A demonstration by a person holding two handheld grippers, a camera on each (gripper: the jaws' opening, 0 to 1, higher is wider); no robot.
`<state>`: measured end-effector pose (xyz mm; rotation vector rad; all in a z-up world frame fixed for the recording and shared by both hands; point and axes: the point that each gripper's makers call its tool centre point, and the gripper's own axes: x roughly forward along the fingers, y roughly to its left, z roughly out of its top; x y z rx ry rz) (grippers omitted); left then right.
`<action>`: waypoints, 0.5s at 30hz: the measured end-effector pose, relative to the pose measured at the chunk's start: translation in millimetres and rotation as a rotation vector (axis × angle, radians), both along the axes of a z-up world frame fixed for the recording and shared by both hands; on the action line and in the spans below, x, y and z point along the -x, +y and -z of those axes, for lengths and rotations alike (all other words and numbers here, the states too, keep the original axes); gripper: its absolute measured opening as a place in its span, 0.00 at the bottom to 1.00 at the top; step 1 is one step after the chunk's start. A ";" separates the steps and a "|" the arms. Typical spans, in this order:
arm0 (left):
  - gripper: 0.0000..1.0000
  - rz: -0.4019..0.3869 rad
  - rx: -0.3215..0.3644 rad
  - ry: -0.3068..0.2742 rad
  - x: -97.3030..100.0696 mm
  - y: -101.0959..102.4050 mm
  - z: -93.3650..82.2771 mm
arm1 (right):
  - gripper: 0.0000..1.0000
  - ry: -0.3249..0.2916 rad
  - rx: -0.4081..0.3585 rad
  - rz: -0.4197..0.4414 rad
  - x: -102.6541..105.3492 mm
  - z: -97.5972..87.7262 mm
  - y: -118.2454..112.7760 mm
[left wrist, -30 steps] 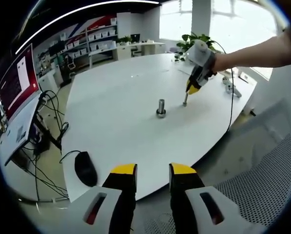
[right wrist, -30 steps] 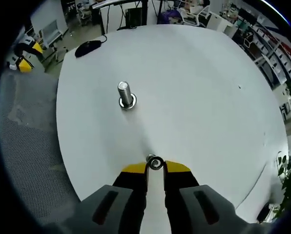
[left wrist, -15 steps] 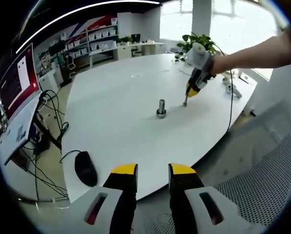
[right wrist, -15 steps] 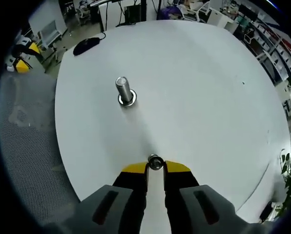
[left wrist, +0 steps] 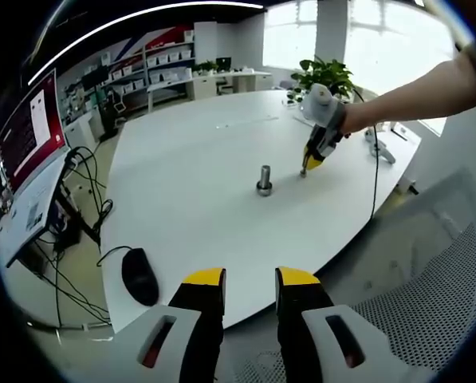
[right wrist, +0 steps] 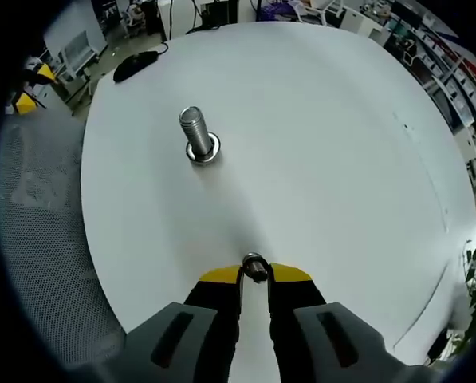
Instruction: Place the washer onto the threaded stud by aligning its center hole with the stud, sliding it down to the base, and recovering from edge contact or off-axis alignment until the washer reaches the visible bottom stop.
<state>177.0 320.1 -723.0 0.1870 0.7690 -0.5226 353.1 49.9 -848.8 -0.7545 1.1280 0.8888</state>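
Observation:
A steel threaded stud point(right wrist: 196, 135) stands upright on a round base on the white table point(right wrist: 325, 159); in the left gripper view the stud point(left wrist: 264, 179) sits mid-table. My right gripper point(right wrist: 254, 271) is shut on a small metal washer point(right wrist: 254, 266), held at its yellow tips, nearer to me than the stud and to its right. In the left gripper view the right gripper point(left wrist: 309, 163) hangs just right of the stud, carried by a person's arm point(left wrist: 413, 89). My left gripper point(left wrist: 249, 284) stands open off the table's near edge, holding nothing.
A black mouse point(left wrist: 140, 275) lies near the table's front left edge; the mouse point(right wrist: 137, 65) also shows beyond the stud. A monitor point(left wrist: 26, 136) and cables stand at the left. Small metal parts point(left wrist: 379, 146) lie at the table's right. A mesh chair point(left wrist: 413, 319) is close by.
The right gripper has lifted the washer off the table and drifted a little towards the stud. The left gripper has stayed put.

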 end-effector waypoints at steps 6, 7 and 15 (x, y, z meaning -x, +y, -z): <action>0.23 -0.006 0.000 -0.003 -0.3 0.2 -0.9 | 0.14 0.007 0.005 0.000 -8.3 9.8 -1.6; 0.23 -0.006 0.000 -0.002 -0.1 0.2 -0.9 | 0.14 0.008 0.007 0.000 -5.2 8.5 -0.7; 0.22 -0.005 -0.007 0.004 -0.2 0.6 0.6 | 0.15 0.020 0.005 0.012 -3.6 12.0 -1.6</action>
